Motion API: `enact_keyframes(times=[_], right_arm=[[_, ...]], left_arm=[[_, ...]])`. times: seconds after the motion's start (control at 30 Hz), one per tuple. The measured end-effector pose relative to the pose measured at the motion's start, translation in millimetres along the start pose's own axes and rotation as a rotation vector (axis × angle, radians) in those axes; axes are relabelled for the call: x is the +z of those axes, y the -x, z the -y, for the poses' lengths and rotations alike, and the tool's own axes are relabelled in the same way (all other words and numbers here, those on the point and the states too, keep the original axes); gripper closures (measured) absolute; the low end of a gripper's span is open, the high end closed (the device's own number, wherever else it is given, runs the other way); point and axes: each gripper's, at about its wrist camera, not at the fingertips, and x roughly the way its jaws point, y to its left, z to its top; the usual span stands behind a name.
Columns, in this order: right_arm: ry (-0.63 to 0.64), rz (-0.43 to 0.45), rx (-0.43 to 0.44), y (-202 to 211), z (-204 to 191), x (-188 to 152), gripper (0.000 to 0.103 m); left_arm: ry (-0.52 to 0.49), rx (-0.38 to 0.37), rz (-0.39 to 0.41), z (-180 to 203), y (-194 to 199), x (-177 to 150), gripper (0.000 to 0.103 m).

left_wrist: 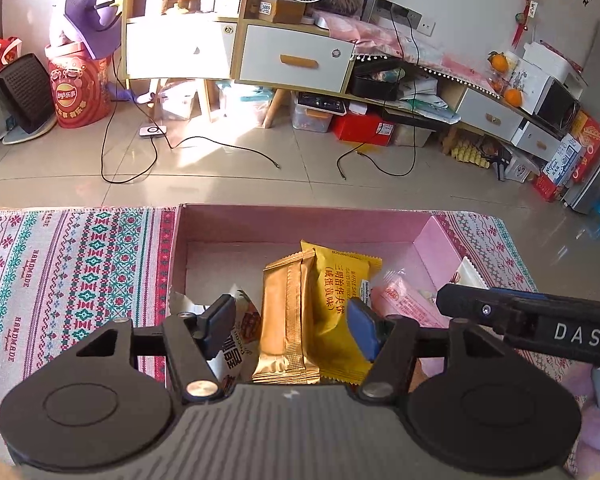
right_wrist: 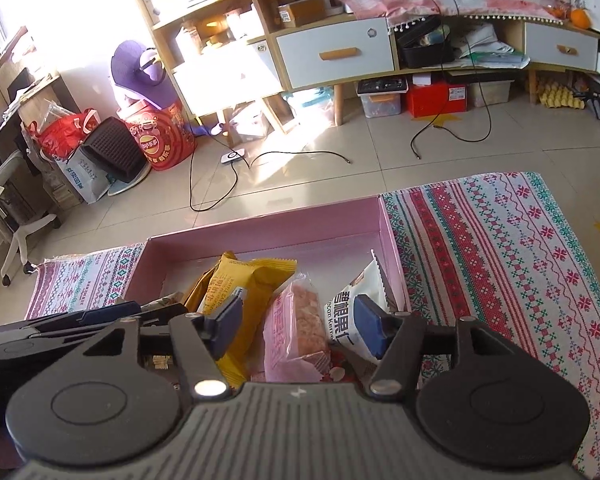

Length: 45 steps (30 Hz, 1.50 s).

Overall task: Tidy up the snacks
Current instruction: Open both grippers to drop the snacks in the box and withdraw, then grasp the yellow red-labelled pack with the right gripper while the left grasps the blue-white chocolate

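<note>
Snacks already lie in the shallow pink cardboard box [left_wrist: 300,224] on the patterned woven cloth [left_wrist: 72,264]: white-and-brown packet [left_wrist: 244,332], gold foil bar [left_wrist: 286,320], yellow wafer packet [left_wrist: 340,280], pink packet [right_wrist: 296,324], white nut packet [right_wrist: 346,300]. Left gripper [left_wrist: 292,326] and right gripper [right_wrist: 300,324] fingers are released, grasping nothing; sorting looks nearly done, as no loose snack shows on the cloth

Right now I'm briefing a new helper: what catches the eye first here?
The pink box on the patterned cloth, with snack packets inside: a gold one and a yellow one in the middle, a pink one to their right. Both grippers hover above them, jaws open.
</note>
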Motion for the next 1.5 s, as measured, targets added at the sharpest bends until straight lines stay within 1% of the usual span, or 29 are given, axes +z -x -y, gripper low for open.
enact_keyframes(times=[0.13, 0.3, 0.43, 0.73, 0.8, 1.1, 1.37, 1.5], right_arm=[[0.01, 0.006, -0.002, 8, -1, 0, 0.036], [0.039, 0.013, -0.01, 21, -3, -4, 0.03], [0.055, 0.013, -0.008, 31, -6, -7, 0.027], [0.106, 0.007, -0.004, 54, -13, -22, 0.021], [0.115, 0.005, -0.003, 58, -14, -25, 0.019], [0.15, -0.013, -0.013, 74, -18, -43, 0.016], [0.174, -0.006, -0.004, 86, -18, -63, 0.012], [0.195, -0.007, 0.001, 91, -19, -75, 0.011]], left_arm=[[-0.025, -0.002, 0.013, 1, 10, -4, 0.023], [-0.044, -0.015, 0.021, 1, 25, -11, 0.018], [-0.075, -0.005, 0.03, 2, 38, -17, 0.012], [-0.124, 0.01, 0.028, 0, 65, -35, 0.005], [-0.132, 0.013, 0.024, 0, 71, -41, 0.004], [-0.169, 0.021, 0.019, -1, 91, -66, 0.0], [-0.168, 0.011, 0.009, -7, 104, -87, 0.0], [-0.186, 0.011, 0.023, -9, 108, -104, 0.0]])
